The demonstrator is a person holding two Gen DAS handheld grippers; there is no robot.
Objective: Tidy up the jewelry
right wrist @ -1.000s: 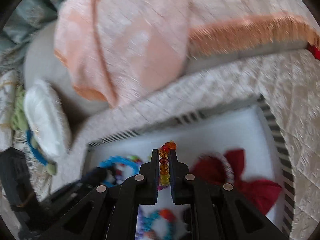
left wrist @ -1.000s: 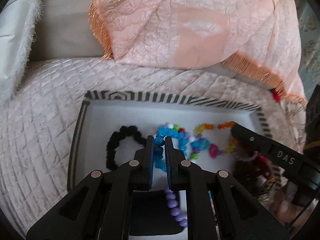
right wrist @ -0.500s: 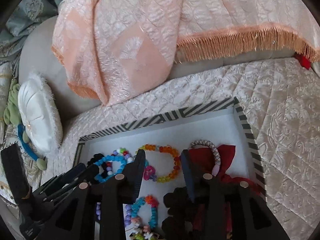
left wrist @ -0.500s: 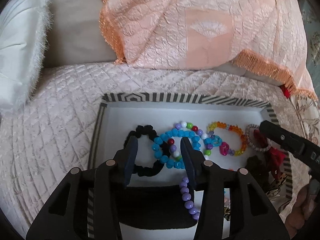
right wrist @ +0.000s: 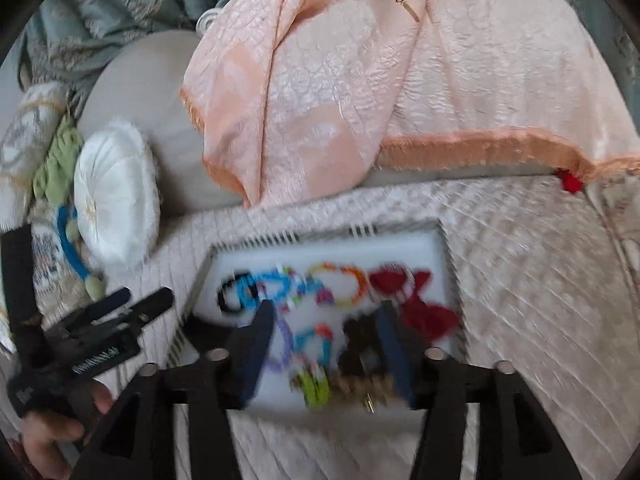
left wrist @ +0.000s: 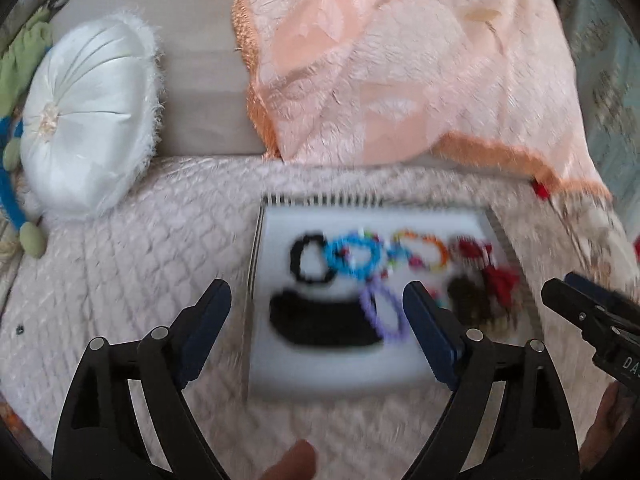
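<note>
A white tray with a striped rim [left wrist: 340, 364] lies on the quilted cover and holds blurred jewelry. A black scrunchie [left wrist: 310, 258], a blue bead bracelet [left wrist: 354, 256], an orange-rainbow bracelet [left wrist: 424, 250] and a red bow [left wrist: 498, 278] line its far side. A purple bracelet [left wrist: 380, 312] lies nearer. My left gripper [left wrist: 316, 296] hovers above the tray's near left, jaws opening wide, nothing between them. My right gripper [right wrist: 326, 310] hangs over the tray [right wrist: 400, 252], jaws opening and empty, above the orange-rainbow bracelet [right wrist: 344, 284] and blue bead bracelet [right wrist: 268, 284].
A peach fringed cloth [left wrist: 400, 80] drapes over the backrest behind the tray. A round white cushion [left wrist: 88, 128] sits at the left. Quilted cover [left wrist: 120, 280] surrounds the tray. A person's hand [right wrist: 48, 432] holds the left gripper [right wrist: 120, 312].
Both grippers were shut on bracelets, the left on the blue one, the right on the orange-rainbow one. Both have let go, opened and pulled back and up from the tray.
</note>
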